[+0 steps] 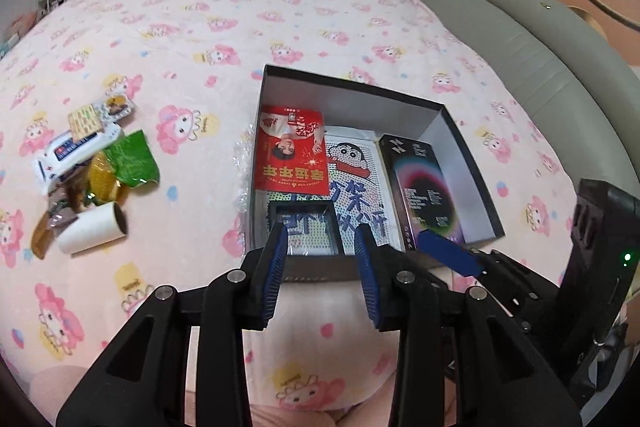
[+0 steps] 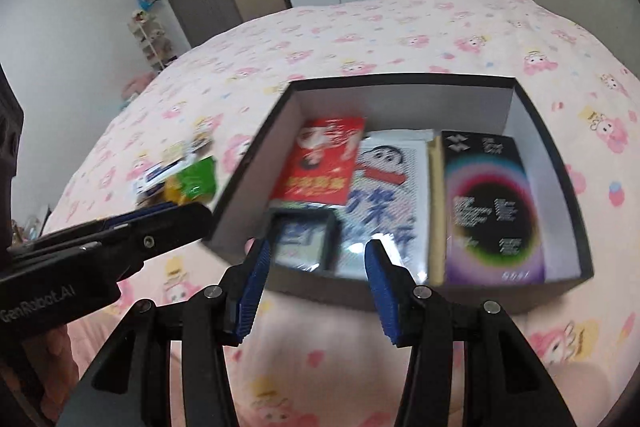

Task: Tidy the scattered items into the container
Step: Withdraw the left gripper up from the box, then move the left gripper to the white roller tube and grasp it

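A black shallow box (image 1: 352,87) (image 2: 400,81) lies on the pink bed. In it are a red booklet (image 1: 292,151) (image 2: 320,163), a cartoon-print packet (image 1: 356,183) (image 2: 388,183), a dark box with rainbow ring (image 1: 424,187) (image 2: 488,203) and a small black square case (image 1: 304,227) (image 2: 304,239). My left gripper (image 1: 322,239) is open and empty at the box's near edge. My right gripper (image 2: 316,255) is open and empty, also at the near edge. A scattered pile lies left of the box: green wrapper (image 1: 130,159) (image 2: 198,175), white wipes pack (image 1: 76,151), cardboard roll (image 1: 94,227).
The bed has a pink cartoon cover (image 1: 240,27). A grey padded headboard (image 1: 520,39) runs along the right. The right gripper's body (image 1: 600,247) shows in the left wrist view; the left gripper's body (image 2: 100,247) shows in the right wrist view. Door and cupboards stand behind.
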The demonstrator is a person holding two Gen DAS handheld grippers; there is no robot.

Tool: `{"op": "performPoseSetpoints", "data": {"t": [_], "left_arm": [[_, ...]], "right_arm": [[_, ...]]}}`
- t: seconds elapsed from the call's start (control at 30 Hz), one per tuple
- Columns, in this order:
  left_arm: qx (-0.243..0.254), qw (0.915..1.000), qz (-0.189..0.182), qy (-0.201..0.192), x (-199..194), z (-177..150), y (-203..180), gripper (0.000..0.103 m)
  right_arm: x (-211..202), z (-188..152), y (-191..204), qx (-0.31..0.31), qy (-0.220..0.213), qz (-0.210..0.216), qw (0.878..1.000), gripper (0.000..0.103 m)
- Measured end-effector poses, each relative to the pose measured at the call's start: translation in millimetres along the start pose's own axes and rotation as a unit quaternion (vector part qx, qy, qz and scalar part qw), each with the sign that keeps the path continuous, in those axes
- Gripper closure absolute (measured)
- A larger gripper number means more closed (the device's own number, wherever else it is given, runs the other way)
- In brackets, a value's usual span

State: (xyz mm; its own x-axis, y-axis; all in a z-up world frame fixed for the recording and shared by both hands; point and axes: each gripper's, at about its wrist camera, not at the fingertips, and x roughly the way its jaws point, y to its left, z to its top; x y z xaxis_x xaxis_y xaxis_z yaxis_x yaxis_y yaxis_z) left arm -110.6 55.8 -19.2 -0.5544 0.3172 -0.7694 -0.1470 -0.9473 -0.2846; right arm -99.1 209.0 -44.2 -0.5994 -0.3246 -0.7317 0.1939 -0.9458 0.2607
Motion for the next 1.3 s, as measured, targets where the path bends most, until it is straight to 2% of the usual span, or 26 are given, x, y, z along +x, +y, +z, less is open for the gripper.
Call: {"op": "performPoseSetpoints", "data": {"t": [0.4,0.73,1.1,1.3], "left_arm": [[0.018,0.9989,0.02,-0.037,-55,-19,22,0.068],[-0.01,0.9981,0.02,-0.057,-78,-33,71,0.068],[-0.105,0.9907,0.043,-0.074,-81,-34,152,0.068],[-0.174,0.9833,0.038,-0.038,-49,-30,196,0.068]], "right_arm": [[-16,-4,55,-0.033,-0.016,0.01,0.999,0.058],[0,-9,115,-0.081,-0.006,0.021,0.996,0.057],[45,0,172,-0.131,0.014,0.047,0.99,0.057],[88,8,181,-0.13,0.035,0.036,0.99,0.057]]}}
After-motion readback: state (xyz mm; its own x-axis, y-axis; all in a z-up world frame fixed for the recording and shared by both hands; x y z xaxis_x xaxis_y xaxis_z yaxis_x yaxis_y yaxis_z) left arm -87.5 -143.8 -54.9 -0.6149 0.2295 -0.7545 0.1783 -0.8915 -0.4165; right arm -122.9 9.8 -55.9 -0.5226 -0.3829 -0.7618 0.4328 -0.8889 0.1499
